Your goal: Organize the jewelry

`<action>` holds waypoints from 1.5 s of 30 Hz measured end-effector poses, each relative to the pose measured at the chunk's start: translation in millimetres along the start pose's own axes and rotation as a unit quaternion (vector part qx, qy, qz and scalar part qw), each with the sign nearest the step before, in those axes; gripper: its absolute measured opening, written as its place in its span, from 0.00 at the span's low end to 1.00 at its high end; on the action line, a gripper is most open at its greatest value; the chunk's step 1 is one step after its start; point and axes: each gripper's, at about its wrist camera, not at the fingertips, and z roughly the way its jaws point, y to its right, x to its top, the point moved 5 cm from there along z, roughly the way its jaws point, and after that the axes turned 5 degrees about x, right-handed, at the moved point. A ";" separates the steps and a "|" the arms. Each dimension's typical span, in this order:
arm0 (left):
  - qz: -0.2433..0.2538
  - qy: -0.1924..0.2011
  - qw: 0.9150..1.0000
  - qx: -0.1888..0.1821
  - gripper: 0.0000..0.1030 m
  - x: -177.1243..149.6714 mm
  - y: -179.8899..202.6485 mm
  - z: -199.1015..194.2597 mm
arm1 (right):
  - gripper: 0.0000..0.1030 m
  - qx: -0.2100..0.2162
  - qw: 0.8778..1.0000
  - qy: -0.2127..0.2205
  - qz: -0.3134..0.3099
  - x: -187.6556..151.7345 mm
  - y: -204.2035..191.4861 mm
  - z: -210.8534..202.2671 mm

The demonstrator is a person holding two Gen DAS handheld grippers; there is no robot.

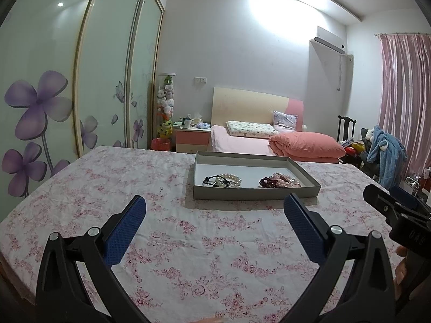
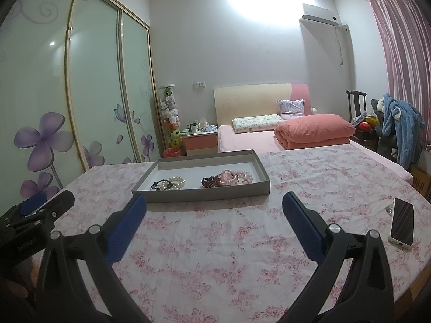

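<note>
A shallow grey box with a white floor sits on the floral tablecloth. Inside lie two heaps of jewelry: white pearl strands with a dark beaded bracelet on the left, pink and dark red beads on the right. My left gripper is open and empty, hovering short of the box's near wall. My right gripper is also open and empty, just before the box. Each gripper shows at the edge of the other's view.
A phone lies face up on the table's right side, with a few pearl beads beside it. The tablecloth spreads wide in front. Beyond stand a bed, a nightstand, a sliding-door wardrobe and a chair draped with blue clothing.
</note>
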 end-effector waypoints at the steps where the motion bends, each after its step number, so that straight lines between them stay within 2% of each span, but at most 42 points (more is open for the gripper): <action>1: 0.000 0.000 1.000 0.000 0.98 -0.2 0.3 0.6 | 0.96 0.000 1.000 0.000 0.000 0.1 0.0 0.0; 45: 0.005 -0.007 1.000 0.002 0.98 -3.8 2.5 2.4 | 0.96 0.000 1.000 -0.004 0.001 -5.7 -1.7 1.0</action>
